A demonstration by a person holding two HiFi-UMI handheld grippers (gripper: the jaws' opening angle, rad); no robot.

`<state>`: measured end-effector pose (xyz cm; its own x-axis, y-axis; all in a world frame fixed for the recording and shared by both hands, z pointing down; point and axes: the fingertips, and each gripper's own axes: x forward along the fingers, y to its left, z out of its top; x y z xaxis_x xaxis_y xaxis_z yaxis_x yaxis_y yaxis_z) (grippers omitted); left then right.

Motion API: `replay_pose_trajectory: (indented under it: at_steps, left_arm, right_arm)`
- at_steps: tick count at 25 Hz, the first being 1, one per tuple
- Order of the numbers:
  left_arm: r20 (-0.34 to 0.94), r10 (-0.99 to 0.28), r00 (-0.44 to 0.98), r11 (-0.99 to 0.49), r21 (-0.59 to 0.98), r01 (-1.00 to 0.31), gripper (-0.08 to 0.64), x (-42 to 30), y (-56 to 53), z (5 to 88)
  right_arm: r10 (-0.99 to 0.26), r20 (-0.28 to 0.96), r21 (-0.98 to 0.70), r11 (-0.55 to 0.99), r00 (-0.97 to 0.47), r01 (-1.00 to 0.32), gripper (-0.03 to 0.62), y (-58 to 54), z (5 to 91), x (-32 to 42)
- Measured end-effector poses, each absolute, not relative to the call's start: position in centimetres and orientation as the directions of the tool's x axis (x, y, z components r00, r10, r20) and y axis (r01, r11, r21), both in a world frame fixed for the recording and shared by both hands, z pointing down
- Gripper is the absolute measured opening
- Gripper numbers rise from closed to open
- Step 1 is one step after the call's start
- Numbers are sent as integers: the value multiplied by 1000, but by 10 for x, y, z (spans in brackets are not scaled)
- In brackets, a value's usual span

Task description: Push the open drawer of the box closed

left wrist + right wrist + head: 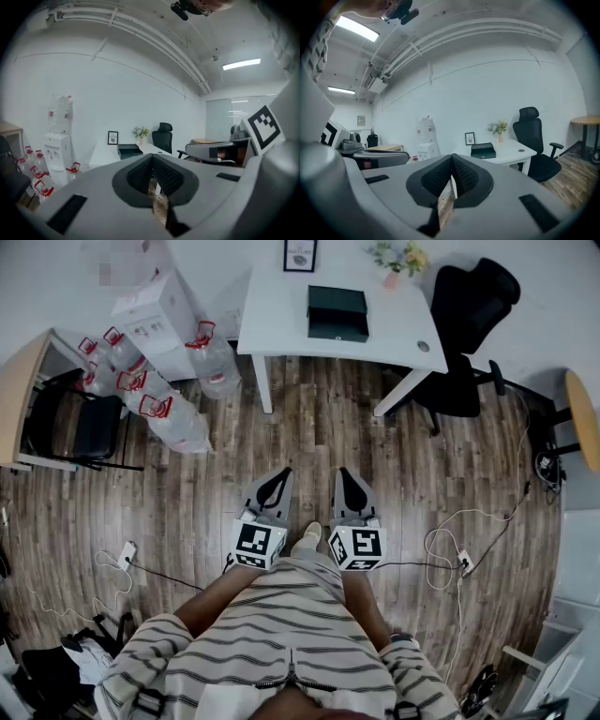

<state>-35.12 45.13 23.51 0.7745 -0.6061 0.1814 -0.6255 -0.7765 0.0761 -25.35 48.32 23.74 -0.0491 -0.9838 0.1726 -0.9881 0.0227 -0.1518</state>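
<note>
A dark green box [337, 312] with its drawer pulled out stands on the white table [281, 320] across the room; it also shows small in the left gripper view [129, 150] and the right gripper view [483, 150]. My left gripper [277, 474] and right gripper [348, 475] are held side by side close to my body, over the wooden floor, far short of the table. Both are shut with jaw tips touching and nothing between them.
A black office chair [466, 334] stands at the table's right end. A water dispenser [164, 310] and several water bottles [173, 418] crowd the left. A picture frame [300, 255] and a flower vase [393, 276] stand at the table's back. Cables [450, 549] trail on the floor.
</note>
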Motion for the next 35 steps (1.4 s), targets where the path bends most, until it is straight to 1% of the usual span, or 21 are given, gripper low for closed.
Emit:
replay_pose_trajectory:
  at_steps: [7,16,21,25,29,35]
  left_arm:
    - [188,-613,768,-773,61,-632,-9,-328,456,235]
    - [150,-636,757,-758,58,-649,-9,-266,463,232]
    - [213,-624,752,-760,59,-648,-9,-244,467,254]
    - [190,-641,744,-750,54,-660,-9,-237,451,252]
    - [195,-648,737,-739,76,-670,-9,-227,430,263]
    - [166,-644,747,-739,116,-663,-9,-190,369,268]
  right_arm:
    - [-986,155,-160,33,-58,-986,-5,486,235,-229]
    - [-991,94,-139,85,-99,-987,-5,489,226,-170]
    - [-989,107,-144,87,-103,-986,-5,484,230,-149]
    - [-987,121,-141,88,-105,-986,-3,470,241,-138]
    - [-983,146,-131,95,-114,-987,1,453,254,-130]
    - [-980,158,-99,109,-124,-989,3,398,255,-100]
